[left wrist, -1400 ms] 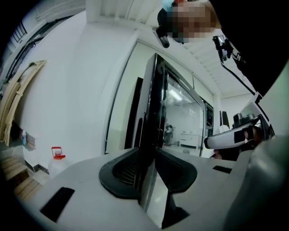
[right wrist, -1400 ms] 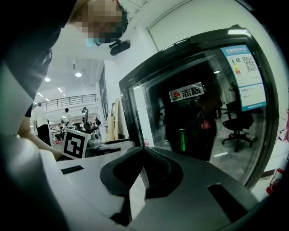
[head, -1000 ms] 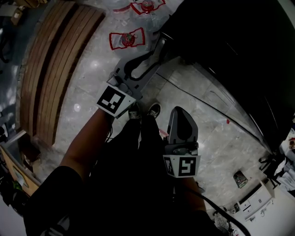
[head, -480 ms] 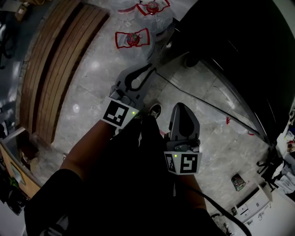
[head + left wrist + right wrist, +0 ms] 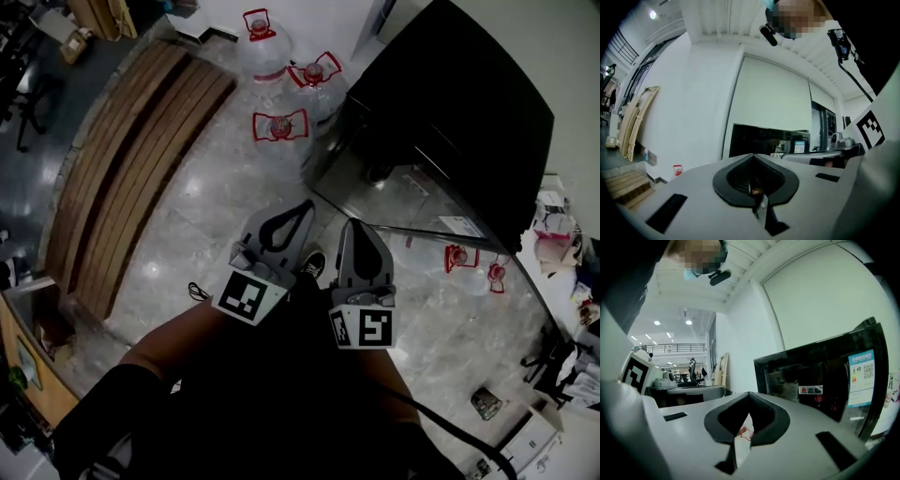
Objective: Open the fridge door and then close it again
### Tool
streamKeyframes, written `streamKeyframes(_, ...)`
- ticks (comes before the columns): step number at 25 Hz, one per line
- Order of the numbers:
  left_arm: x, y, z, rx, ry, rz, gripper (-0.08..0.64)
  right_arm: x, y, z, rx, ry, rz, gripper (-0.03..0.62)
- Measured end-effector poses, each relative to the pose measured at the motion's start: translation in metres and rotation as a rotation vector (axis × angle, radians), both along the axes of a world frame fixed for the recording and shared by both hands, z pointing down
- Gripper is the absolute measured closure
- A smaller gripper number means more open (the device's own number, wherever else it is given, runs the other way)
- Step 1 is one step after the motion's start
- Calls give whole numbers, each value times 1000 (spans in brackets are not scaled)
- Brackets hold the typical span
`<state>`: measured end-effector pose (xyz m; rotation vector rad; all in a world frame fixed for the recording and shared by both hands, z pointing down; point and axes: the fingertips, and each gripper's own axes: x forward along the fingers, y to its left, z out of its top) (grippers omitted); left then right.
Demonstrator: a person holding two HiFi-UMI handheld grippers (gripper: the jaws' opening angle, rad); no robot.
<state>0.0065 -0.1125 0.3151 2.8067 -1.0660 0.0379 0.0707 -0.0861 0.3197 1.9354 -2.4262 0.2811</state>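
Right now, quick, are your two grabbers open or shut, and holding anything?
Left gripper: jaws just closed, holding nothing.
Right gripper: jaws closed, holding nothing.

Grey left gripper (image 5: 306,205) and right gripper (image 5: 354,227) with black pads (image 5: 725,182), black-and-white marker cubes (image 5: 249,295), short black sleeves (image 5: 105,411), black trousers (image 5: 281,394), black shoe (image 5: 313,265), thin black cable (image 5: 448,429)

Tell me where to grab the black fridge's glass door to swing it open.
No handle shows on the flat glass door, so take its upright edge at the corner beside the water jugs, jaws straddling the door's thickness, coming in from the front on that jug side. Which edge is hinged cannot be told, so try gently.
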Motion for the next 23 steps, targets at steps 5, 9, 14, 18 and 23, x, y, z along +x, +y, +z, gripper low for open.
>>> streamKeyframes(5,0,23,-37,1,-13,22,552,-3,17,-39,34,30,3,577)
streamKeyframes(9,3,28,-63,27,-23,1,552,0,26,-63,51,54,-5,577)
streamKeyframes(14,13,36,-86,62,14,1,552,-2,29,-88,76,58,-18,577)
streamKeyframes(18,16,41,-97,72,24,-1,552,-4,31,-103,97,67,-37,577)
streamKeyframes(23,16,42,-101,56,54,-3,552,-5,34,-110,91,71,-58,577)
